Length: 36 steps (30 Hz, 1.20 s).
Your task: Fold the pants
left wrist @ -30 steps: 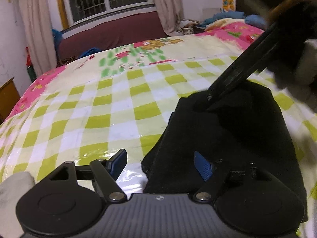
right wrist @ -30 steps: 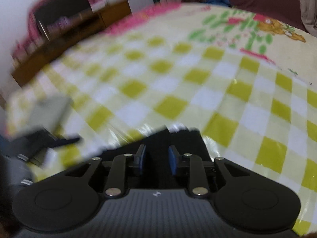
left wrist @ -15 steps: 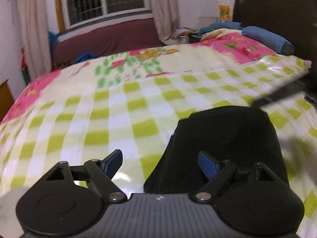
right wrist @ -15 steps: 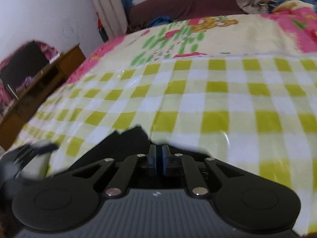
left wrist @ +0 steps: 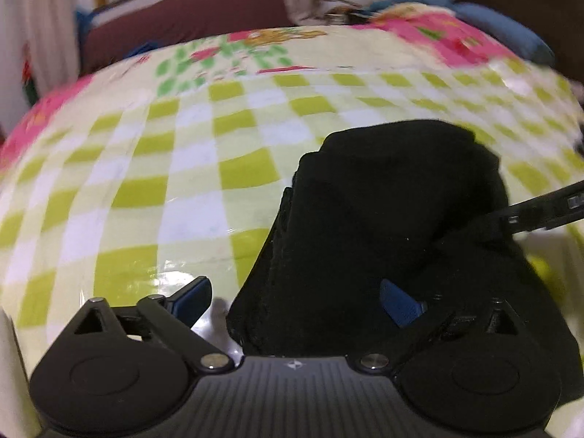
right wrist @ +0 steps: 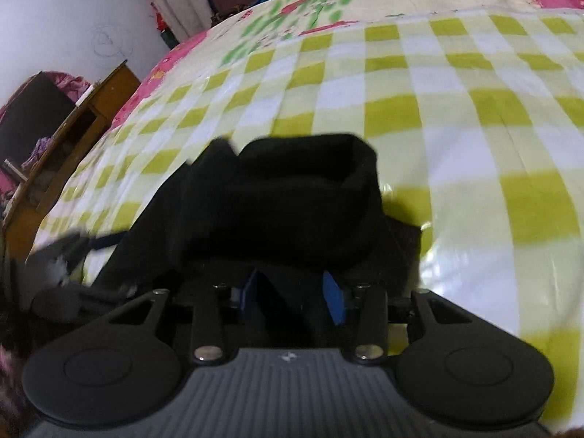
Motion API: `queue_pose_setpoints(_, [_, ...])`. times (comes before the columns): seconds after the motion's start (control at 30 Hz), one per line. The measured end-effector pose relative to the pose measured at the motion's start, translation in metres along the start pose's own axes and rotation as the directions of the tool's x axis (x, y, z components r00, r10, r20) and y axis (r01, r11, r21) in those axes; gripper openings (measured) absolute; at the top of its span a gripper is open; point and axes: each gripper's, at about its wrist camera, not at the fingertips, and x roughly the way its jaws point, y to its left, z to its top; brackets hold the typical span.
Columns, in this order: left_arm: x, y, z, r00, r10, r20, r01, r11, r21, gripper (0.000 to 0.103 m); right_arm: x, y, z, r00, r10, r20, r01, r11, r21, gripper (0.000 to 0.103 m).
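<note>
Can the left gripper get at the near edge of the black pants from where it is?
Probably yes. The left gripper is opening wide, the pants edge lies between its fingers, unpinched, and nothing sits between them on the checked sheet.

We see the bed (left wrist: 226, 153) in green-and-white checks.
On it lie folded black pants (left wrist: 383, 219), a blue pillow (left wrist: 511, 33) far back.

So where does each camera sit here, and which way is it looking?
Left wrist: rides the left claw, looking down over the bed's checked cover at the black pants; jaws opening wide; the right claw's finger enters at right.
Right wrist: rides the right claw, facing the same pants towards a wooden desk; jaws opening, cloth between them.
Shared: pants, checked cover.
</note>
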Motion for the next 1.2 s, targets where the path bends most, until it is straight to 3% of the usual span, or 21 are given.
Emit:
queue_pose_setpoints(0.07, [0.005, -0.004, 0.004, 0.999, 0.031, 0.010, -0.031, 1.000, 0.005, 0.103, 0.015, 0.001, 0.015, 0.999, -0.032, 0.011, 0.033, 0.998, -0.046, 0.035])
queue_pose_setpoints(0.23, [0.017, -0.012, 0.012, 0.998, 0.056, -0.010, -0.056, 0.997, -0.051, 0.103, 0.028, -0.002, 0.028, 0.997, -0.066, 0.029, 0.067, 0.997, -0.034, 0.034])
queue_pose_setpoints(0.37, [0.007, -0.016, 0.005, 0.996, 0.089, -0.002, -0.089, 0.993, -0.082, 0.103, 0.012, 0.003, 0.015, 0.995, -0.084, 0.061, 0.089, 0.993, -0.072, 0.035])
queue_pose_setpoints(0.47, [0.000, -0.016, 0.006, 0.994, 0.113, -0.012, -0.114, 0.989, -0.095, 0.103, -0.007, 0.010, 0.005, 0.991, -0.105, 0.087, 0.111, 0.992, -0.066, 0.041])
queue_pose_setpoints(0.6, [-0.007, -0.019, 0.008, 0.987, 0.162, -0.016, -0.163, 0.985, -0.063, 0.103, -0.031, 0.028, -0.008, 0.988, -0.087, 0.127, 0.104, 0.985, -0.136, 0.041])
queue_pose_setpoints(0.73, [-0.014, -0.023, 0.008, 0.980, 0.200, -0.018, -0.201, 0.979, -0.045, 0.103, -0.037, 0.037, -0.025, 0.994, -0.035, 0.107, 0.049, 0.990, -0.129, 0.040])
queue_pose_setpoints(0.9, [-0.016, -0.030, 0.006, 0.974, 0.226, -0.022, -0.226, 0.974, -0.017, 0.103, -0.019, 0.035, -0.040, 0.996, -0.081, 0.039, 0.086, 0.989, -0.123, 0.039])
queue_pose_setpoints(1.2, [-0.028, -0.036, 0.004, 0.967, 0.254, -0.017, -0.254, 0.967, -0.008, 0.103, -0.030, 0.036, -0.044, 0.994, -0.087, 0.059, 0.092, 0.991, -0.093, 0.040])
